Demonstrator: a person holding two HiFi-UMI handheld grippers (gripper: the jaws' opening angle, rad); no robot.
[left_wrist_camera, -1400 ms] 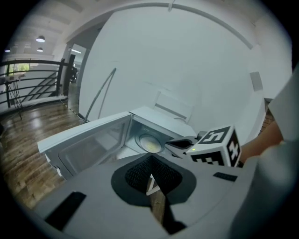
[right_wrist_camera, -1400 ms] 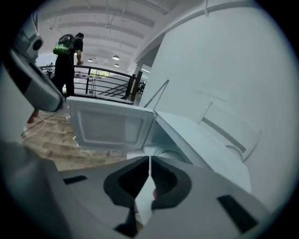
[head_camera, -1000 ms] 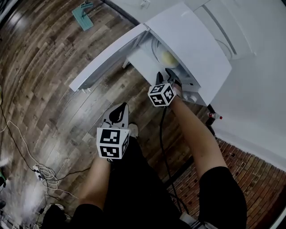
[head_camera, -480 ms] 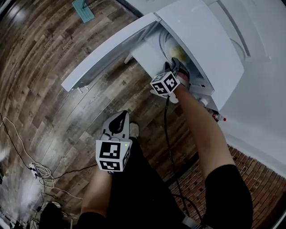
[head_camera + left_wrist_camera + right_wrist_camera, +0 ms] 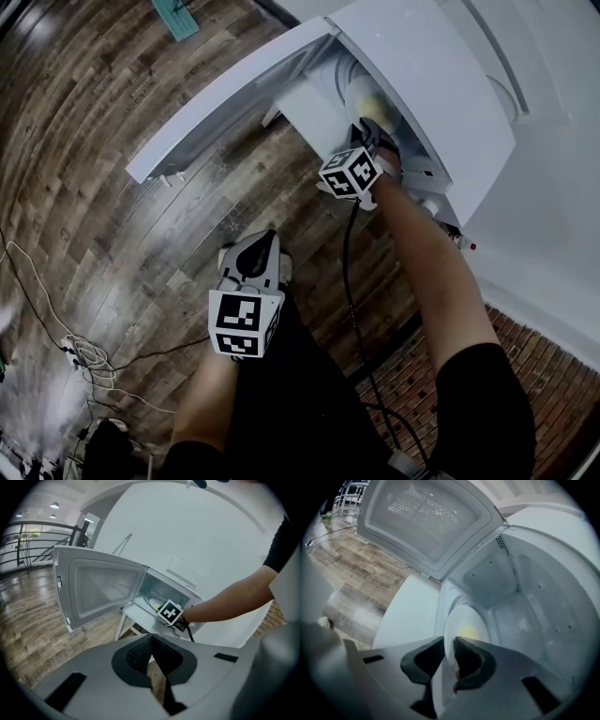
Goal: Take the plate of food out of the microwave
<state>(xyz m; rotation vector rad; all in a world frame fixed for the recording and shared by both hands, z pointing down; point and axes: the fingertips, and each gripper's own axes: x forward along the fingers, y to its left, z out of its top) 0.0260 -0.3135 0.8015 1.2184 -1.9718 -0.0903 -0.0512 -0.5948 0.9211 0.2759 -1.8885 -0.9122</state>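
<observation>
The white microwave [image 5: 441, 84] stands with its door [image 5: 225, 103] swung wide to the left. Inside it a white plate [image 5: 461, 618] carries pale yellow food [image 5: 468, 632]. My right gripper [image 5: 449, 656] reaches into the cavity, its jaws closing, with the plate's near rim between the two dark pads, which touch it on both sides. From above, the right gripper [image 5: 375, 131] is at the microwave's mouth, beside the plate [image 5: 361, 94]. My left gripper [image 5: 258, 246] hangs back over the floor, shut with nothing in it; its own view shows the microwave [image 5: 168, 590] ahead.
The microwave sits on a white stand [image 5: 133, 618] over a wood-plank floor [image 5: 112, 234]. Cables [image 5: 89, 361] lie on the floor at the left. A brick wall base [image 5: 525, 347] runs at the right. A black cord [image 5: 352, 281] trails from the right gripper.
My right gripper has moved forward from the microwave's front edge into the cavity, and its jaws have come around the plate's rim. The left gripper has stayed roughly in place.
</observation>
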